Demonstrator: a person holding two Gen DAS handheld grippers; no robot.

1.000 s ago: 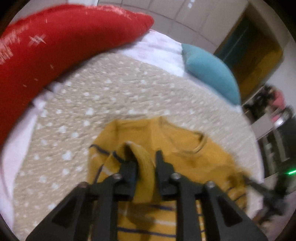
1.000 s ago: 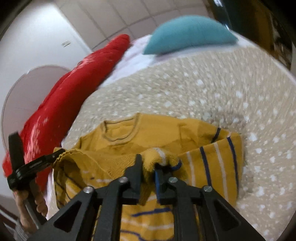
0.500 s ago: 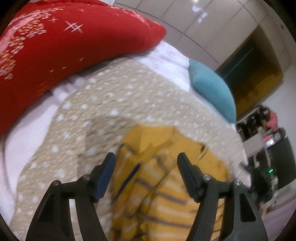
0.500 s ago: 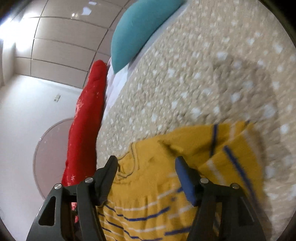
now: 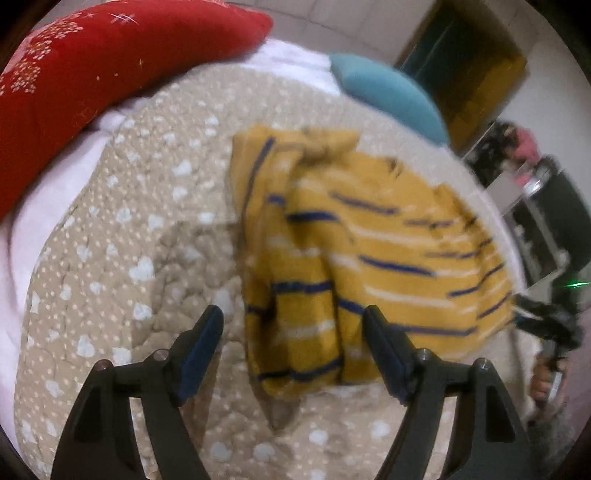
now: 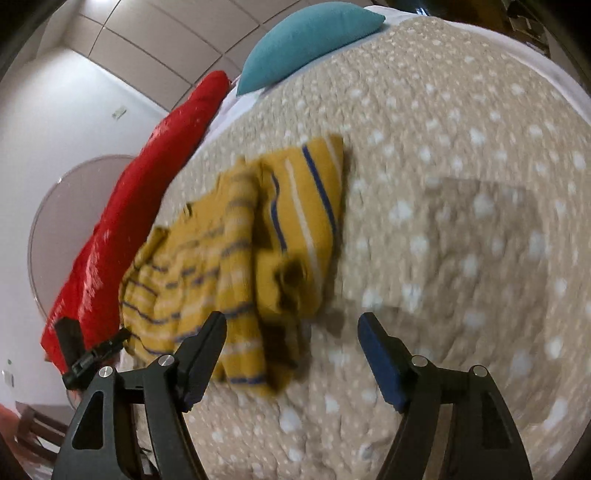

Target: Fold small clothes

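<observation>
Both grippers, left gripper (image 5: 293,345) and right gripper (image 6: 291,345), have just spread empty; only the left view shows the person's hand (image 5: 546,384) beside the sweater (image 5: 351,266).

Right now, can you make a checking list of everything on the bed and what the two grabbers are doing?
Surface: beige dotted quilt on a bed.
Job's things: yellow striped sweater, loosely folded, lying free.
Clutter: red pillow, teal pillow at the far edge.
Grippers: left gripper and right gripper open, jaws just opened, gripping nothing.
Cables: nothing seen.
Surroundings: white wall, dark doorway.
</observation>
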